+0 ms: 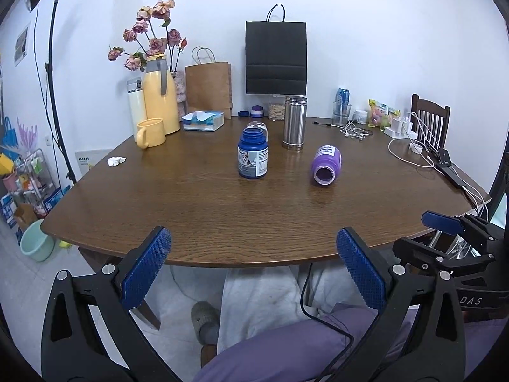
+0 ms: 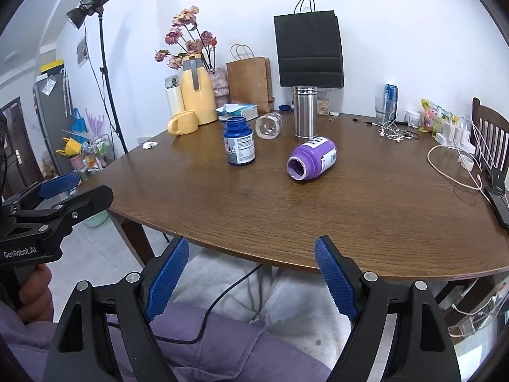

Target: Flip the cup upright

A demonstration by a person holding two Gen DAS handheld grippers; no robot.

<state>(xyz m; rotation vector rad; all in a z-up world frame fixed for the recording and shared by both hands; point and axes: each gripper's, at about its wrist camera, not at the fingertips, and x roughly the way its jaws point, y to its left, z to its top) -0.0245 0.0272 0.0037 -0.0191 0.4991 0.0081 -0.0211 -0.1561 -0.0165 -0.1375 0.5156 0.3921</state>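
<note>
Both grippers, left (image 1: pixel 253 267) and right (image 2: pixel 251 275), hang released off the table's near edge (image 2: pixel 286 264); purple bottle (image 2: pixel 312 158) lies sideways mid-table, clear glass (image 2: pixel 269 125) half-hidden behind blue bottle (image 2: pixel 239 142).

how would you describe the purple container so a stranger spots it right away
On the brown wooden table, look just in front of the tall steel canister. The purple container lies there on its side, open mouth facing the camera, unlike the upright blue bottle.

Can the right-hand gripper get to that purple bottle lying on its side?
Probably yes. The right gripper is open at the table's near edge, and only bare tabletop lies between it and the purple bottle.
</note>
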